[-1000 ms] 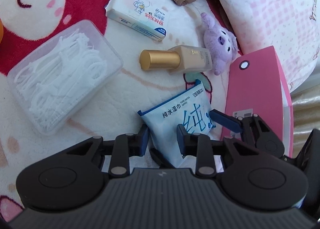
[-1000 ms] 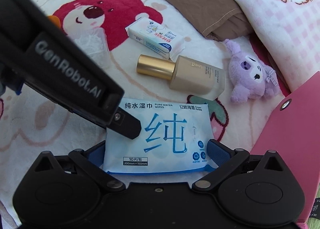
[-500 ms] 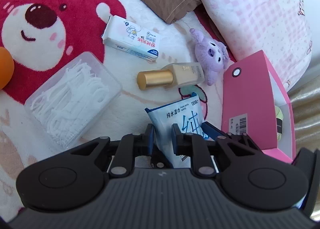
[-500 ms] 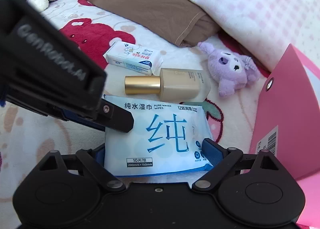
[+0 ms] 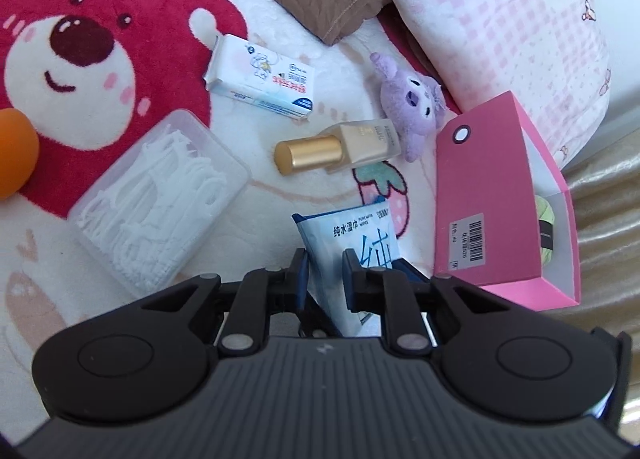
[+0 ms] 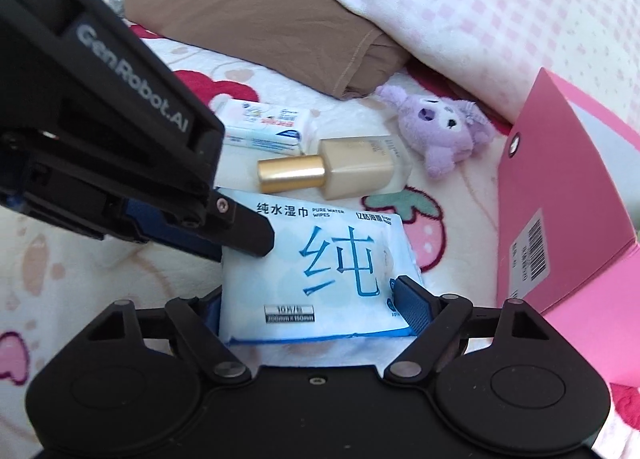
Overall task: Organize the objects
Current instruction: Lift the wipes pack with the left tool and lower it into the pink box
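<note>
Both my grippers angle downward over the bear blanket (image 5: 248, 195). My left gripper (image 5: 325, 271) pinches the wet wipes pack (image 6: 320, 271) at its edge; my right gripper (image 6: 316, 301), jaws just closing, straddles the pack's width. At two o'clock stands the pink box (image 5: 484, 195).

The left claw (image 5: 325, 273) is showing a matte black body with a ribbed grey-black deck, two round raised discs to either side, and silver pivot pins on its black linkage arms. Its fingers (image 5: 301, 275) are wearing blue pads. A small pale mark is sitting at the deck's centre. The right claw (image 6: 316, 299) is showing the same black shell, discs and silver pins, with blue textured pads (image 6: 410, 301). From the right wrist view, the left claw's side is displaying white "GenRobot.AI" lettering and a small silver screw.
</note>
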`<state>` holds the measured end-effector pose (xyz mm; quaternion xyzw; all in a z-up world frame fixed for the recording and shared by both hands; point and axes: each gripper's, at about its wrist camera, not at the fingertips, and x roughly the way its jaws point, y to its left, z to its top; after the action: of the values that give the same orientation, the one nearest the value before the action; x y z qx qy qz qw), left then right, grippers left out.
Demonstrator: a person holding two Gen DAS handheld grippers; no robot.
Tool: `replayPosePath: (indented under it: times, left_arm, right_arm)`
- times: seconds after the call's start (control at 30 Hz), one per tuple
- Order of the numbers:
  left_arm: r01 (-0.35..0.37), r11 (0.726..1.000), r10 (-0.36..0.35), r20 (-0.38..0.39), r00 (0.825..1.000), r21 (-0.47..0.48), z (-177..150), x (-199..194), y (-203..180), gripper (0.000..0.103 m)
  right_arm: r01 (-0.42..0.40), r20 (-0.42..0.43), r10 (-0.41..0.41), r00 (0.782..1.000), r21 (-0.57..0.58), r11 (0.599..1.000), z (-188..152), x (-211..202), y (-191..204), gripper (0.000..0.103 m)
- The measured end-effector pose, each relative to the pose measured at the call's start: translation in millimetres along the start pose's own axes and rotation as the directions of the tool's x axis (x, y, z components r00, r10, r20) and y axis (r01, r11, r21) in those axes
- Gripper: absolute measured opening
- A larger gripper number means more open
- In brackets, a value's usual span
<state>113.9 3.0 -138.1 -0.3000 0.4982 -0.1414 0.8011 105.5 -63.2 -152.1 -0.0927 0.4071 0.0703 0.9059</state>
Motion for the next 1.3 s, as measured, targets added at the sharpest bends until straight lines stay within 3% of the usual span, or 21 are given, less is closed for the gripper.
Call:
replayPosePath:
  times: [0.13,0.2,0.3,0.47,0.53,0.6,0.73,0.77,0.87,0.97,1.03,1.1,1.3]
  left_arm:
    - [-0.113,0.992,0.112,0.030,0.993,0.052,2,5,1,0.016]
    - [-0.136,0.989,0.135,0.026,0.991,0.051,3,10,5,0.016]
    - [-0.116,0.993,0.116,0.007,0.993,0.027,6,7,8,0.016]
    - [-0.126,0.992,0.126,-0.017,0.992,0.031,1,8,4,0.020]
    - [-0.147,0.987,0.148,-0.011,0.989,0.064,-2,12,-1,0.026]
    - [-0.155,0.985,0.155,-0.002,0.988,0.078,-3,14,-4,0.026]
    - [-0.152,0.985,0.153,-0.011,0.988,0.081,-6,13,-4,0.024]
    - [-0.142,0.987,0.144,-0.019,0.989,0.075,-6,12,-4,0.024]
    - [-0.121,0.991,0.123,-0.030,0.992,0.059,-7,8,-3,0.024]
    - [-0.116,0.991,0.118,-0.031,0.993,0.067,-8,8,-6,0.025]
    - [-0.172,0.979,0.177,-0.037,0.984,0.113,-11,13,-11,0.026]
    - [-0.180,0.977,0.185,-0.032,0.982,0.114,-14,15,-11,0.026]
    - [-0.135,0.986,0.139,-0.039,0.989,0.096,-13,14,-9,0.025]
  right_arm:
    - [-0.175,-0.023,0.174,0.984,-0.021,0.984,2,-22,-2,0.096]
    - [-0.215,-0.021,0.214,0.977,-0.028,0.976,1,-35,-6,0.099]
    - [-0.189,-0.028,0.188,0.982,-0.008,0.982,0,-37,-19,0.099]
    - [-0.186,-0.034,0.194,0.980,0.157,0.970,5,-20,-56,0.099]
    - [-0.115,-0.056,0.126,0.990,0.176,0.978,7,-8,-56,0.099]
    - [-0.120,-0.075,0.134,0.988,0.164,0.979,5,5,-50,0.098]
    - [-0.154,-0.051,0.164,0.985,0.165,0.974,3,7,-40,0.080]
    - [-0.169,-0.050,0.179,0.982,0.165,0.972,4,2,-39,0.070]
    - [-0.167,-0.081,0.179,0.980,0.135,0.977,3,-9,-36,0.063]
    - [-0.154,-0.149,0.164,0.975,0.080,0.985,1,-16,-33,0.062]
    - [-0.125,-0.148,0.132,0.980,0.060,0.990,-2,-23,-33,0.068]
    - [-0.112,-0.144,0.119,0.982,0.054,0.992,-6,-24,-35,0.068]
    - [-0.208,-0.104,0.238,0.966,0.235,0.949,-12,-12,-56,0.072]
